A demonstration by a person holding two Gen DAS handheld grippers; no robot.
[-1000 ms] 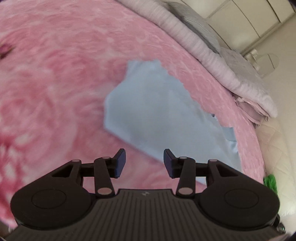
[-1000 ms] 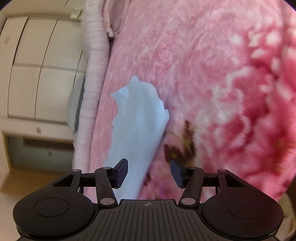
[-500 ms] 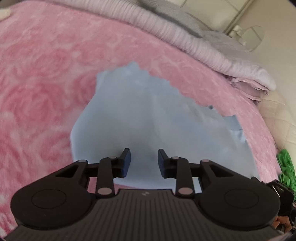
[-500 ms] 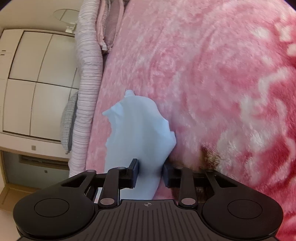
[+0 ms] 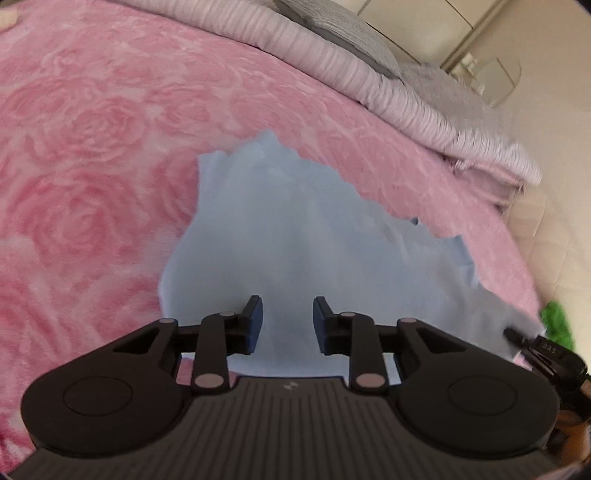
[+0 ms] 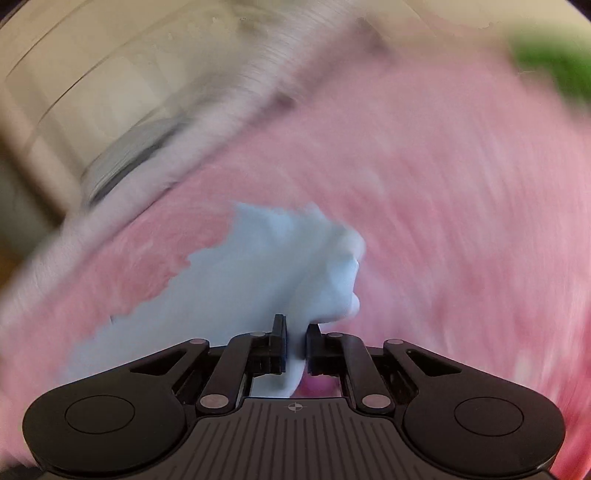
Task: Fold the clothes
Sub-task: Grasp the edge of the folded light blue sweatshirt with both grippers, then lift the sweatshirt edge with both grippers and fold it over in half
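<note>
A pink blanket [image 5: 110, 155] with a rose pattern is spread over the bed and fills most of both views. Along its far edge a ribbed pale quilt [image 5: 332, 62] is bunched, with a grey pillow [image 5: 343, 29] lying behind it. Pale cupboard doors [image 6: 74, 85] are seen beyond the bed in the right wrist view (that whole view is heavily smeared by motion).

A light blue cloth [image 5: 295, 240] is laid on the blanket near its middle, its far edge ragged and wrinkled. In the left wrist view it is spread under and ahead of the left gripper [image 5: 287, 319], whose jaws are set at a narrow gap and are closing; cloth is seen between and below them, but the pads are not seen pressing on it. At the right edge of that view a bit of green fabric [image 5: 557, 321] is visible, and the dark tip of the right gripper [image 5: 543, 350] is seen at the cloth's corner.

In the right wrist view the right gripper [image 6: 295, 345] is closing its jaws on a fold of the cloth [image 6: 280, 266]; the fabric is pinched between the pads and is drawn up off the blanket in a bunched ridge.
</note>
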